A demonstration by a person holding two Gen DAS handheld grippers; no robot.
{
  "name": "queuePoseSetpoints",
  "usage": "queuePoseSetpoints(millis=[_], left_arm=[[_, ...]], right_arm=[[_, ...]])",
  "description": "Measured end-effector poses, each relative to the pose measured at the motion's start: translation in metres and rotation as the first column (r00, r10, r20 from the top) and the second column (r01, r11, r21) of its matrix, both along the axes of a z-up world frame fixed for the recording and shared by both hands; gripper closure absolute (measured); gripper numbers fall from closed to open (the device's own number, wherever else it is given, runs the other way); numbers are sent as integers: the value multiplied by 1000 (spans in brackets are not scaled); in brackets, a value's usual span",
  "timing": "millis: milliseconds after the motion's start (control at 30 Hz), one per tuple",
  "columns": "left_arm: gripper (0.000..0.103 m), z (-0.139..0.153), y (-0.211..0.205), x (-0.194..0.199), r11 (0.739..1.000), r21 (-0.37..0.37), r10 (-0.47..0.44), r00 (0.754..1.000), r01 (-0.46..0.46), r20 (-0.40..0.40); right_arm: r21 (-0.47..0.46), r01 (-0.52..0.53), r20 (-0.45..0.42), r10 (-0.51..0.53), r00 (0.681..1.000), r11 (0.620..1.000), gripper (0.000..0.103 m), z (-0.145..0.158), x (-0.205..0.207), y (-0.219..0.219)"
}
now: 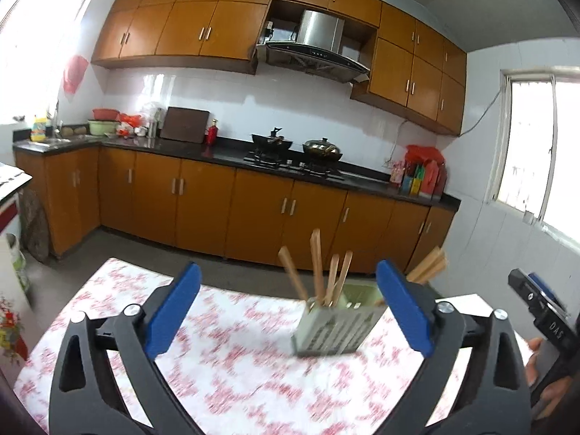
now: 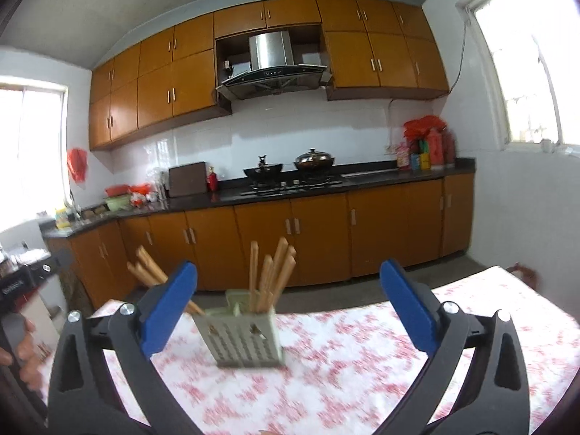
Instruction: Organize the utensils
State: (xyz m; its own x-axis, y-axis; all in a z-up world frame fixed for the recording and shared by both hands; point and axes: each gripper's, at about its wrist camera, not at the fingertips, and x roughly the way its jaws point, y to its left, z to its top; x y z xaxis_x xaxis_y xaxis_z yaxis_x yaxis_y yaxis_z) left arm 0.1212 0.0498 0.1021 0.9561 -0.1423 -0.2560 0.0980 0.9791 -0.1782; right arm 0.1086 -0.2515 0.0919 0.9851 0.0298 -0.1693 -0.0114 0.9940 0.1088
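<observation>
1. Left gripper (image 1: 288, 306): jaws spread wide, gripping nothing.
2. Right gripper (image 2: 288, 304): same, wide open and empty.
3. Chopsticks (image 1: 318, 266) stand in a green holder (image 1: 331, 328), lower middle, on the flowery tablecloth (image 1: 235, 380).

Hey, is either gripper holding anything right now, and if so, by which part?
Nothing is held. The left gripper and right gripper are both open; the chopstick holder stands free on the table.
</observation>
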Motion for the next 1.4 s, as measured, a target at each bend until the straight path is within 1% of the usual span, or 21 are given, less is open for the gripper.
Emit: queuePoseSetpoints(millis=[33,100,200,267,333,400,500,567,667,800,900,1000,1400], left_arm=[[2,-5,0,-7,1000,11,6,1000,-6,0],[2,-20,0,-28,998,54,30,999,-30,13],[2,-38,-4,-47,989,124,77,997,-77,8],[2,-49,-3,-55,987,133,98,995,-95,-15],[2,-63,-1,-63,987,117,112,993,-106,-45],[2,-70,-1,-70,987,109,120,992,-114,-45],[2,-79,-6,-80,985,128,122,992,-117,-32],[2,-83,-10,-86,982,147,124,992,-120,-18],[2,-88,-15,-91,978,165,126,992,-124,-6],[2,-96,-17,-92,979,171,118,993,-112,-24],[2,-100,-20,-93,977,183,119,992,-111,-33],[2,-103,-22,-93,976,187,118,992,-108,-42],[2,-107,-28,-95,978,191,102,993,-89,-58]], right_arm=[[-23,9,-12,-9,1000,1000,4,-6,-8,3],[-52,18,-44,-20,999,998,4,-16,-20,8],[-70,10,-73,-15,997,997,4,-33,-37,13],[-68,5,-80,-10,997,998,4,-46,-51,17],[-62,-9,-88,3,996,998,4,-57,-61,20],[-61,-18,-99,12,995,998,4,-66,-67,24],[-90,-29,-105,19,994,996,4,-76,-74,31],[-108,-33,-108,22,994,994,4,-81,-78,35],[-105,-48,-130,34,991,993,4,-87,-79,37],[-103,-60,-151,44,988,993,4,-96,-80,40],[-114,-53,-153,35,988,992,4,-100,-81,41],[-105,-48,-163,30,986,993,4,-103,-81,39],[-80,-33,-183,18,983,996,4,-108,-78,32]])
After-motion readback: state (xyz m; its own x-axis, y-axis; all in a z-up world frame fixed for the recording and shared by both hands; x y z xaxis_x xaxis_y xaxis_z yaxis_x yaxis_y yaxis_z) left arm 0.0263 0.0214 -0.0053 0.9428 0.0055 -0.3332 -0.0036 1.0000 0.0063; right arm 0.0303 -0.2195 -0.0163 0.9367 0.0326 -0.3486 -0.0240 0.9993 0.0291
